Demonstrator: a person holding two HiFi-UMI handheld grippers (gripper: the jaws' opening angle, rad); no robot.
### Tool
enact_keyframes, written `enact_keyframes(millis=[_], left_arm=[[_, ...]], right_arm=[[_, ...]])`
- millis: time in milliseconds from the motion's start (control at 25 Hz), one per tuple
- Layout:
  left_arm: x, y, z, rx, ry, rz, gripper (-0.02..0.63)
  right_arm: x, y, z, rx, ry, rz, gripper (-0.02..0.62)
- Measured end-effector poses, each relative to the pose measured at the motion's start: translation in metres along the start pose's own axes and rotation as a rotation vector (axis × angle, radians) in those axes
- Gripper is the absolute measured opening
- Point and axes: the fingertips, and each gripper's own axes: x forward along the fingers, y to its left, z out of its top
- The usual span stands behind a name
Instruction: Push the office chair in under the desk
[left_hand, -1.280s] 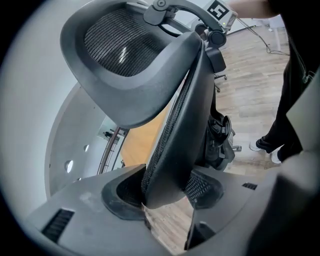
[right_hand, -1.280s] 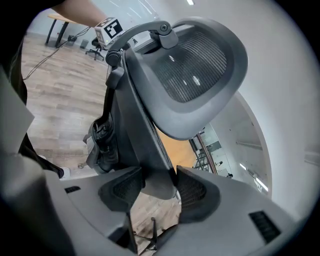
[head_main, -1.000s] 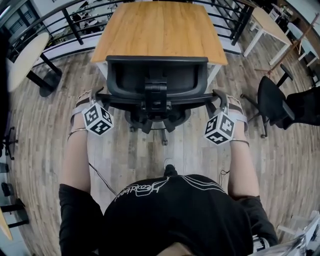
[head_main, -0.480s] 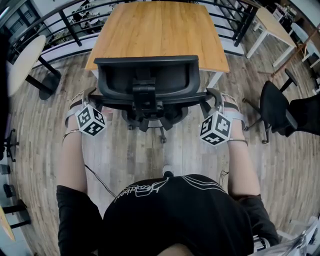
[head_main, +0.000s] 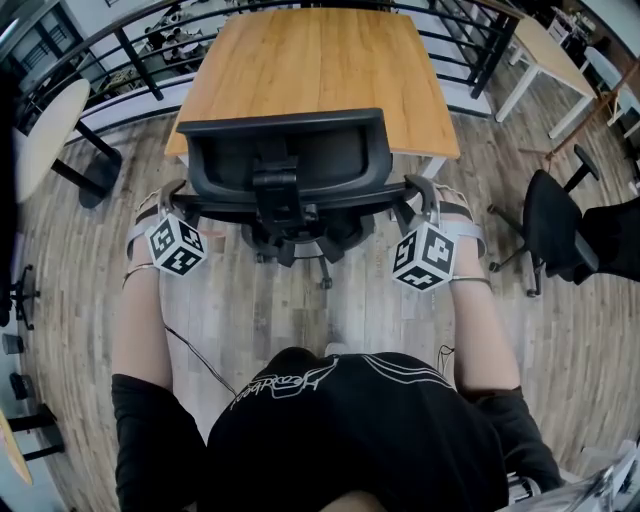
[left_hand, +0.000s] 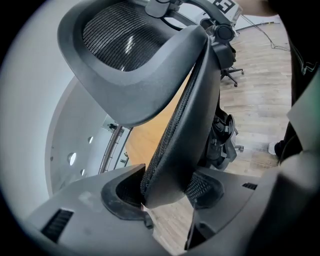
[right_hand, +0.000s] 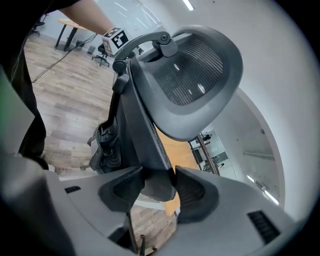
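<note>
- Pale wood planks make up the floor (head_main: 260, 310), with a dark railing (head_main: 140, 55) curving along the top of the head view.
- A wooden desk (head_main: 320, 60) stands at the upper centre of that view, its top bare.
- The black office chair (head_main: 290, 160) sits just below the desk in the frame, seen from behind. The top of its back overlaps the desk's near edge, and its base shows over the floor below that edge.
- The left gripper (head_main: 172, 200) is at the left edge of the chair's back, and the right gripper (head_main: 422, 200) is at the right edge. A bare forearm runs down the frame from each.
- In the left gripper view both pads are clamped on the rim of the mesh backrest (left_hand: 185, 125), one pad on each face.
- In the right gripper view the jaws likewise pinch the backrest's edge, and the curved headrest (right_hand: 195, 75) rises above them.
- A second black chair (head_main: 550, 225) stands well apart at the right of the head view.
- A white table (head_main: 545, 50) is in the upper right, and a round table (head_main: 45, 115) is at the left edge.
</note>
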Motion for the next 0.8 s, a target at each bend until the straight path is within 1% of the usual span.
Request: enact_keyframes(millis=[200,440,680,800], left_arm=[[0.014,0.009,0.007,-0.007,-0.015,-0.009,0.212],[0.036,0.024,0.012,-0.001,-0.059,-0.018,0.212],[0.07,0.061,0.019,0.009,-0.083,-0.043,0.213],[0.081,0.068,0.023,0.02,-0.091,-0.046,0.212]], right_arm=[[0.016,-0.011,-0.001,0.005,0.006,-0.013,0.225],[0.037,-0.022,0.002,0.021,0.039,-0.025,0.227],[0.071,-0.052,0.015,0.034,0.072,-0.021,0.227],[0.079,-0.056,0.016,0.046,0.086,-0.026,0.227]])
